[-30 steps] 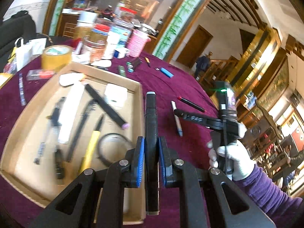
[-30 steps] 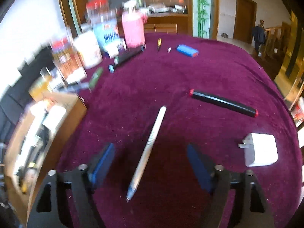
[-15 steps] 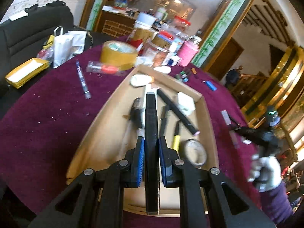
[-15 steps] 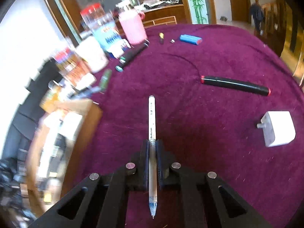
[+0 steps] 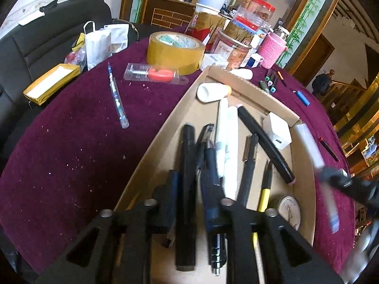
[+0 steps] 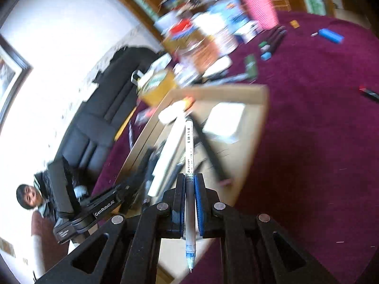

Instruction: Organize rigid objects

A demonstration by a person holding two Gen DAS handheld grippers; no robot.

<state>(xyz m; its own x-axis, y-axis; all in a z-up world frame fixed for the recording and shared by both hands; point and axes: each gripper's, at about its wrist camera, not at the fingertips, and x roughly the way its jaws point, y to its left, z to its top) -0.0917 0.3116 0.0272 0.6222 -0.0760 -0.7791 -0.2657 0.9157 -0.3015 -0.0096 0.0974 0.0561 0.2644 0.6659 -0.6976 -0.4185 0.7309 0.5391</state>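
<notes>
An open cardboard box (image 5: 248, 85) on the maroon cloth holds several pens, markers and a white charger (image 5: 277, 130). My left gripper (image 5: 189, 187) hangs low over the box's near end. Its jaws are opening around a thick black marker (image 5: 187, 156) that lies lengthwise among the pens, with a gap at the right pad. My right gripper (image 6: 189, 184) is shut on a white gel pen (image 6: 189, 142), held in the air over the box (image 6: 225, 92). In the left wrist view it shows blurred at the box's right rim, the right gripper (image 5: 343, 184) with the pen (image 5: 317, 156).
A yellow tape roll (image 5: 175, 47), jars and a pink cup (image 5: 272, 49) crowd the far side. On the cloth lie a clear pen (image 5: 117, 99), a packaged red tool (image 5: 154, 73), a blue lighter (image 5: 302, 97) and a red-capped marker (image 5: 329, 145). A person (image 6: 28, 196) is at the lower left.
My left gripper carried the black marker over the box, lowered it and parted its jaws. My right gripper shut on the white pen, lifted it and swung it left over the box.
</notes>
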